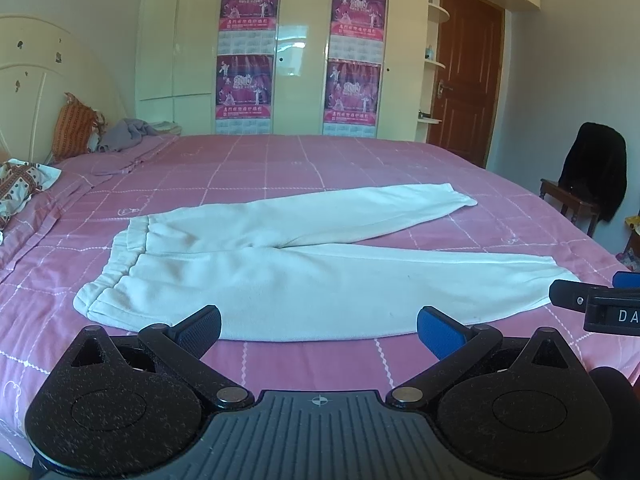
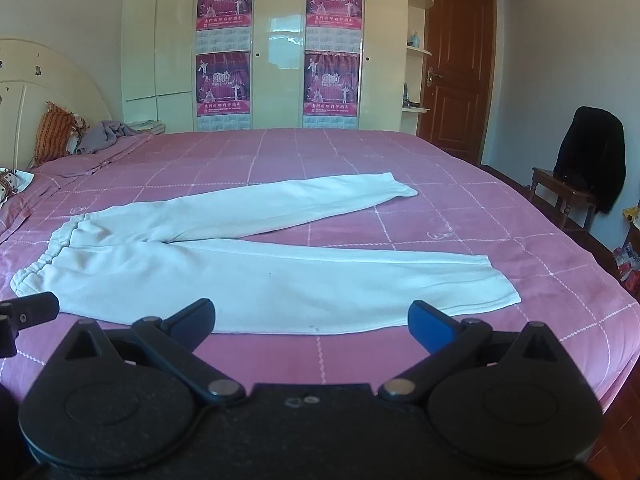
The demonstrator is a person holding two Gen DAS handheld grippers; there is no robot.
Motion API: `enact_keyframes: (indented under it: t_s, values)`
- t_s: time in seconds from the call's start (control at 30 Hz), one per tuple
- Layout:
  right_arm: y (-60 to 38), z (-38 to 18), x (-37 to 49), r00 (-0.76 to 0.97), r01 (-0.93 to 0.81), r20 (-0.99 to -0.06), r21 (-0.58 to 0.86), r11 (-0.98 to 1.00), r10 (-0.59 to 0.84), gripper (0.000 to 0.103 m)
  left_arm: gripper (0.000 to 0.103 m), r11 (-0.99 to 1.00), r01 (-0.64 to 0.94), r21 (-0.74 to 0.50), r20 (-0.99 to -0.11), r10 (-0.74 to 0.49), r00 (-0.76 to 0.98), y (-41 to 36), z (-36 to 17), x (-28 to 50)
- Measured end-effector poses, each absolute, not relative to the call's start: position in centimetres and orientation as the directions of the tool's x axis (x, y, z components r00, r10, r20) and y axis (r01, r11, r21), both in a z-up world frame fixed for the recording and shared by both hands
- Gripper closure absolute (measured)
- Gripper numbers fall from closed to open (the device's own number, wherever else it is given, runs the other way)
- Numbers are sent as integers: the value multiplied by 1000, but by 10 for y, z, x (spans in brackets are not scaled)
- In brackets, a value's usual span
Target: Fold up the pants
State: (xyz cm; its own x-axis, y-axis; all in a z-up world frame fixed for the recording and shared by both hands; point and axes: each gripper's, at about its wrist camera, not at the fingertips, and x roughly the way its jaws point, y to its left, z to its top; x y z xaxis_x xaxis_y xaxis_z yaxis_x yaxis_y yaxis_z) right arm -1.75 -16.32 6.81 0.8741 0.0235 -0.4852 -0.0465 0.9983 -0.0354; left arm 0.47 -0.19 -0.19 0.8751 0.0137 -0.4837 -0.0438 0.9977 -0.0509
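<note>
bed (image 1: 360, 168): pink grid-pattern cover, carries the pants; nothing else near them.
pants (image 1: 280, 280): white, spread flat on the bed, waistband toward the headboard side, legs splayed in a V toward the foot. Not yet folded, by the look of it.
handling: judged soft, thick fleece-like knit; light, limp, will drape and sag when lifted, not slippery, not fragile. Elastic waistband and cuffs are the thicker, firmer parts.
hold points: best guess, near corner of waistband (image 1: 86, 300) with one tool and near cuff (image 2: 500, 284) with the other, so the near leg goes over the far leg in one sweep.
left tool (image 1: 319, 328): jaws spread wide, holding nothing; hovers just short of the near leg's edge, around mid-thigh.
right tool (image 2: 312, 320): jaws spread wide, holding nothing; just short of the same near edge, cuff off to its right.
tools together: side by side, near each other; neither touches cloth.
</note>
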Motion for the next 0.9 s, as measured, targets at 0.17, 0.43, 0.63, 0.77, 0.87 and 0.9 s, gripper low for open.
enact_keyframes:
  t_s: [0.17,0.43,0.63,0.77,0.87,0.9]
  values:
    - [-163,68,-18,874,-45,-485,-33,998,23,0,0,998,-43,-51,-483,14,876,-2,-2,5]
    - [-162,69,-18,875,-47,-483,-36,998,24,0,0,998,-42,-49,-484,13,875,-2,-2,5]
    - [-162,70,-18,876,-45,-481,-37,998,22,0,0,998,-44,-52,-482,14,876,-1,-2,5]
    - [-161,70,-19,877,-43,-480,-35,998,21,0,0,998,-45,-51,-481,14,876,0,-2,4]
    - [-161,70,-18,877,-44,-481,-37,998,21,0,0,998,-43,-51,-481,14,877,0,-2,4]
    - [-161,70,-18,877,-44,-481,-36,998,21,0,0,998,-43,-52,-481,13,877,0,-2,4]
